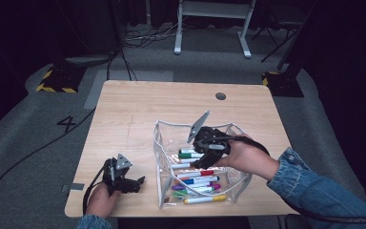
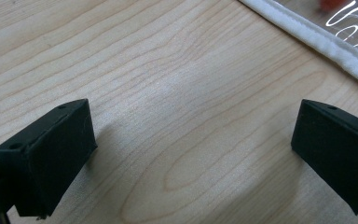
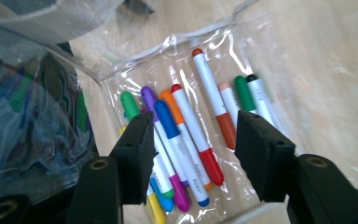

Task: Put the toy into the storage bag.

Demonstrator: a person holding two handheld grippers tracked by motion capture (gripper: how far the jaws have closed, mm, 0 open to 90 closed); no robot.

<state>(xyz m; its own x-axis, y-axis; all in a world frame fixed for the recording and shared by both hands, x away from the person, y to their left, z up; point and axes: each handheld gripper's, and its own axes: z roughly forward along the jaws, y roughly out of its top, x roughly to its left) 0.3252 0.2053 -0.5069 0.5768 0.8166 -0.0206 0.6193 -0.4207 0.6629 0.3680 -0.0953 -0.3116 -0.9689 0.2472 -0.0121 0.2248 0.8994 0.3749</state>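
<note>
Now the right gripper (image 3: 191,140) hovers w/ jaws apart, nothing between, above markers (image 3: 191,140) lying in the clear pouch (image 1: 159,143) at table centre-right. Left gripper (image 2: 191,154), jaws wide apart & empty, rests on the wooden table (image 1: 138,109) just beside the pouch.

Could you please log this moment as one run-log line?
right gripper: open above markers, nothing held | left gripper: open, resting on table | markers: inside clear pouch
</note>
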